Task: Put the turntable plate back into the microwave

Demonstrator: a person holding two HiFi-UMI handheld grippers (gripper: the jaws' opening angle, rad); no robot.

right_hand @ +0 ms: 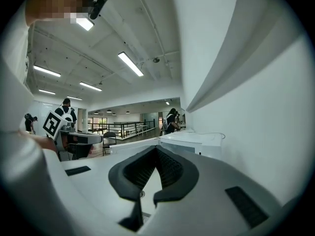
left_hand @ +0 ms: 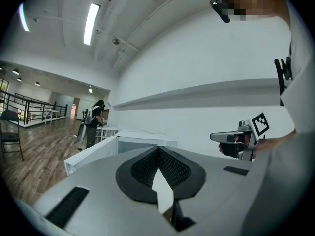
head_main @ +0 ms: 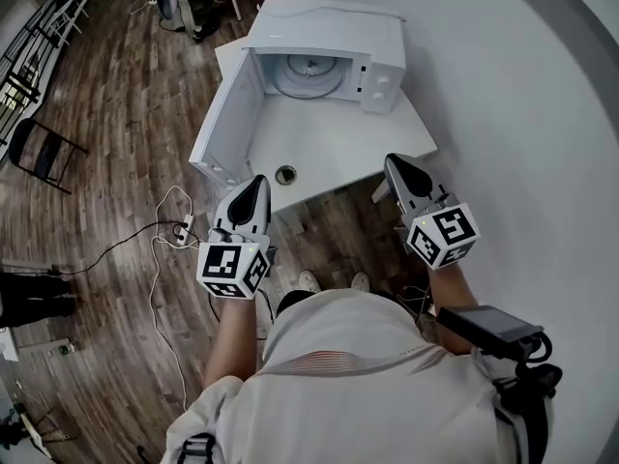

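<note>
Both left gripper (head_main: 259, 182) and right gripper (head_main: 393, 161) are closed, empty; turntable plate (head_main: 308, 75) sits inside open microwave (head_main: 329, 22).

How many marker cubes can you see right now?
2. The left cube sits on the left gripper, by the table's front left corner. The right cube sits on the right gripper, by its front right corner. None looks hidden.

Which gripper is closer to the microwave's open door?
The left gripper, right by the door's outer end; the right gripper is off the table's opposite corner.
</note>
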